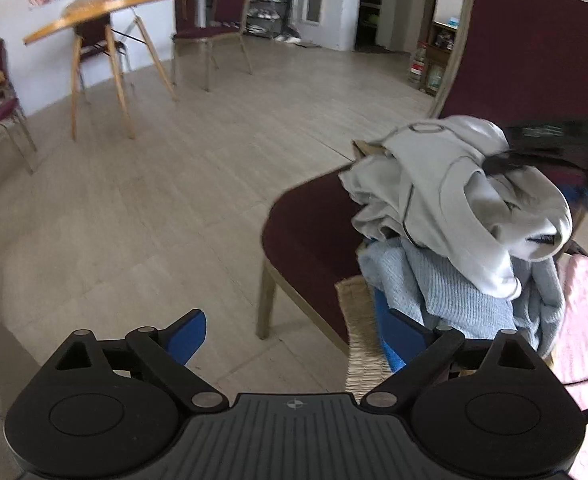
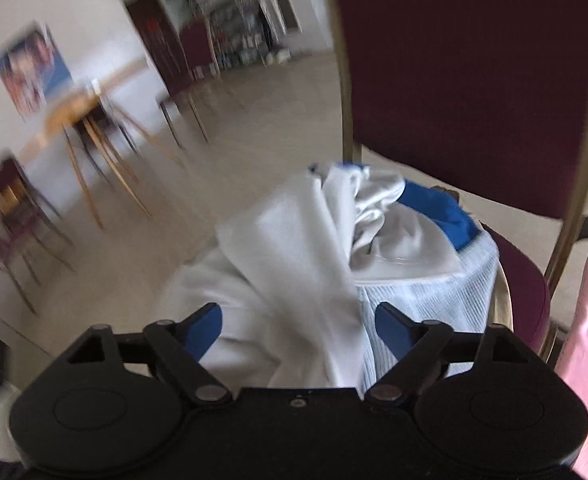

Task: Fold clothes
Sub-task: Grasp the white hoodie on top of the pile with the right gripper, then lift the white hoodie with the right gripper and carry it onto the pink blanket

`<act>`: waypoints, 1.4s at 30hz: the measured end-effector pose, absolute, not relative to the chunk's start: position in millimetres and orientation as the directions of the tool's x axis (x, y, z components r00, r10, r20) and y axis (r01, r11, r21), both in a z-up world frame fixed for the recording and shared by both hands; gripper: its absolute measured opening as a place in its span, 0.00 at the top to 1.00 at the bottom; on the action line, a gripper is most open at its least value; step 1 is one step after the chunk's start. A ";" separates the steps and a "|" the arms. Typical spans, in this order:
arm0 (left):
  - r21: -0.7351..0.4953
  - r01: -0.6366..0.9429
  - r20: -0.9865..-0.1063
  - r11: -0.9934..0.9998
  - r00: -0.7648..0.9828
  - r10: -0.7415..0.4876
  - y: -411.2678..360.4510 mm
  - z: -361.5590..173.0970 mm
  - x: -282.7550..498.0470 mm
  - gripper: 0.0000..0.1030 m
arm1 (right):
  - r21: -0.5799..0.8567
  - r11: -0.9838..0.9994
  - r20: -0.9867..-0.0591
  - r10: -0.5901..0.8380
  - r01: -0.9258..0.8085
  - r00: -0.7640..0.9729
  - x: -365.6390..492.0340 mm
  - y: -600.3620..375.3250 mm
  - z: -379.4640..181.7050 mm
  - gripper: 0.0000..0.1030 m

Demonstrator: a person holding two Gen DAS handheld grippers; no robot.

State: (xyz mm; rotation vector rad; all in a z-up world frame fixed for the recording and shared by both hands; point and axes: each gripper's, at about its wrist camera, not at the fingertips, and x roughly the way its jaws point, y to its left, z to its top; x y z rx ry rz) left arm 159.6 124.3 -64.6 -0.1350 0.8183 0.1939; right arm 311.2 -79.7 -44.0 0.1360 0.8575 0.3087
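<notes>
On the maroon chair (image 1: 314,236), a heap of clothes sits unfolded in a woven basket (image 1: 360,320): a pale grey hoodie (image 1: 446,196) crumpled on top, a light blue knit (image 1: 454,292) under it, with a bit of pink cloth (image 1: 586,320) just right of the chair.

Left of the chair, the left gripper (image 1: 289,340) hangs over bare floor, jaws wide and empty; the heap lies ahead and to its right, with the basket edge just beside its right finger.

Over the chair seat, the right gripper (image 2: 298,328) is the nearer one. Its jaws are wide too, and a white fold of the hoodie (image 2: 294,280) runs up between them, long axis pointing away toward the chair back. Whether the fingers touch the cloth I cannot tell; the picture is blurred. A grab of that fold looks likeliest to fall to the right side.

Beyond the chair lie pale plank floor (image 1: 153,184), a wooden table (image 1: 105,12) and more maroon chairs by a white wall. No counter for folding shows in either view.
</notes>
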 end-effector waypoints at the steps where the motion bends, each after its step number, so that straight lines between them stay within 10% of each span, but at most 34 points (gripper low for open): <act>1: -0.056 -0.210 -0.737 0.976 0.668 0.102 125.2 -68.4 160.1 0.07 | 0.206 0.953 -0.703 0.302 -0.222 0.644 311.1 -71.8 -34.6 0.48; 2: -0.053 -0.206 -0.738 0.977 0.667 0.100 124.7 -71.6 160.0 0.07 | 0.177 0.957 -0.667 0.289 -0.231 0.687 308.1 -65.3 -20.5 0.95; 14: -0.098 -0.139 -0.688 0.985 0.725 0.034 125.8 -59.9 134.0 0.09 | 0.000 0.992 0.013 0.128 -0.128 0.992 242.5 -41.9 172.5 0.96; 20: -0.115 -0.049 -0.615 0.992 0.788 -0.033 106.1 -26.1 94.6 0.08 | 0.089 0.993 0.137 -0.086 0.074 0.987 160.5 -132.0 237.5 0.96; 42: -0.040 0.533 -0.634 0.845 0.640 -0.433 -139.0 -21.8 -5.7 0.08 | 0.526 0.802 -0.271 -0.156 0.282 0.950 -58.7 -412.5 152.7 0.96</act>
